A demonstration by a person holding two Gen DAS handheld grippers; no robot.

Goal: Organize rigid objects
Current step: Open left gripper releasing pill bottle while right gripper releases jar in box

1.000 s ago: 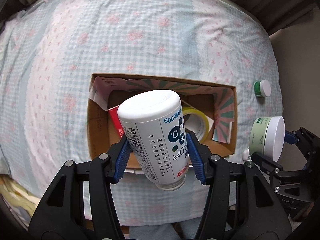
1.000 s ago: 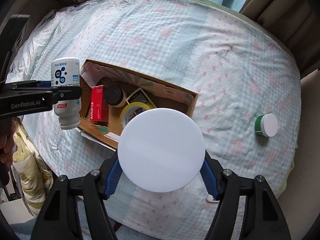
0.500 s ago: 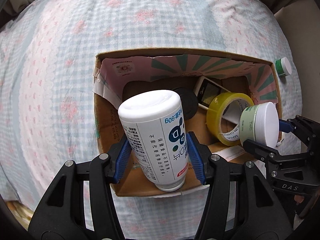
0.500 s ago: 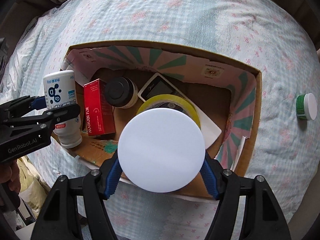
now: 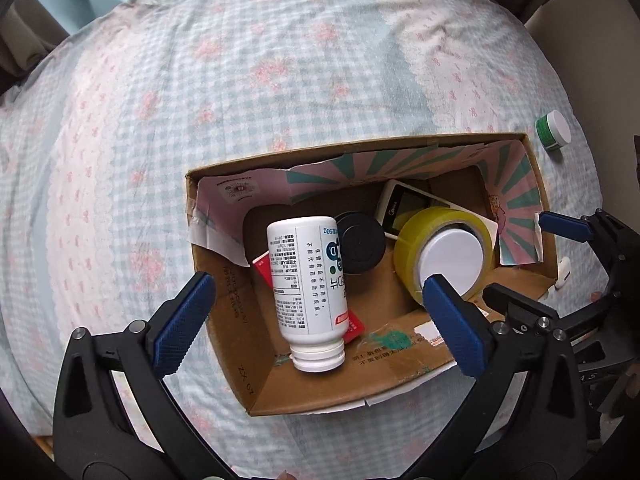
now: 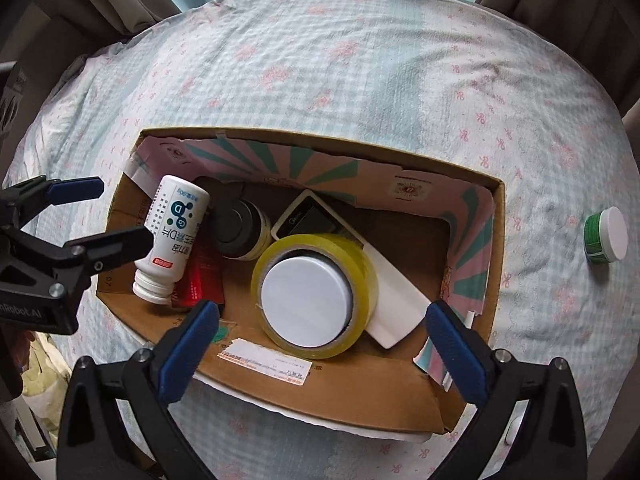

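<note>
Left wrist view: the left claw has just opened, jaws wide, and the white plastic supplement bottle lies loose in the brown cardboard box near the bed's near edge. Right wrist view: the right claw has just opened too, leaving the white-lidded round jar inside the yellow tape roll. One small green jar with a white lid is left on the bed's right edge.

White bottle, yellow tape roll, red carton, blue-checked floral bedspread.

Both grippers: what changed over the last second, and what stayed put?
Both jaws have just been opening. The left gripper dropped the white bottle into the cardboard box; the right gripper released the white-lidded jar inside the tape roll. The small green jar stayed on the bedspread.
</note>
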